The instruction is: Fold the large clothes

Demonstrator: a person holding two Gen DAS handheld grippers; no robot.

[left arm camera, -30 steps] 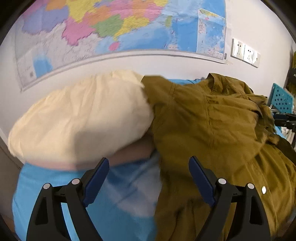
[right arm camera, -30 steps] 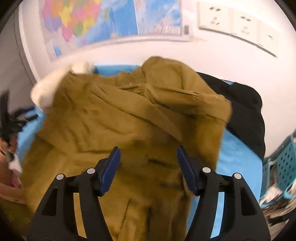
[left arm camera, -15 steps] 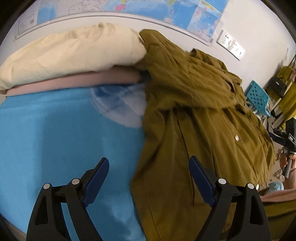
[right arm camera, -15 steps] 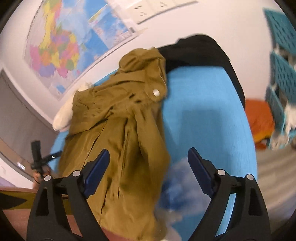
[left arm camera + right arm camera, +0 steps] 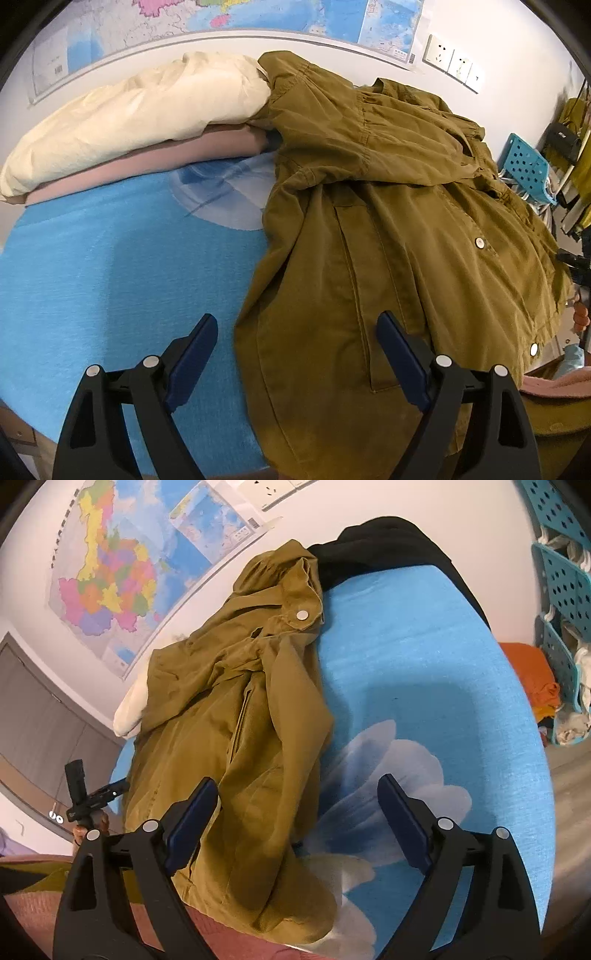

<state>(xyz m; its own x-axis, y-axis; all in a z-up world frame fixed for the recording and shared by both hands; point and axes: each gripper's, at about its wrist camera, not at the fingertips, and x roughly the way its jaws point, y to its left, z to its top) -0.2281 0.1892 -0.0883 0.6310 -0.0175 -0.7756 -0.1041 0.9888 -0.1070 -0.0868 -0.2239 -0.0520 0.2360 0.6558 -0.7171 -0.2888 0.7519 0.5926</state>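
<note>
The left gripper (image 5: pixel 297 354) is hovering with its blue-padded jaws spread wide and holding nothing, its fingers straddling the near left hem of an olive-brown jacket (image 5: pixel 399 229). The right gripper (image 5: pixel 297 823) is gaping just as wide and empty — one pad is sitting over the jacket's lower edge, the other over the bare blue blanket (image 5: pixel 424 657). The jacket is lying rumpled and lengthwise across that blanket, a sleeve (image 5: pixel 332 122) folding across its chest and silver snap buttons (image 5: pixel 479 242) showing along the front. At its far left shoulder it is touching a cream pillow (image 5: pixel 140 114) that is resting on a folded pink blanket (image 5: pixel 147 162). Beyond the collar, in the right wrist view, a black garment (image 5: pixel 384 542) is lying against the wall — there a colourful wall map (image 5: pixel 110 572) is hanging beside white power sockets (image 5: pixel 452 62). Teal perforated crates (image 5: pixel 565 572) are standing off the blanket's right side.
</note>
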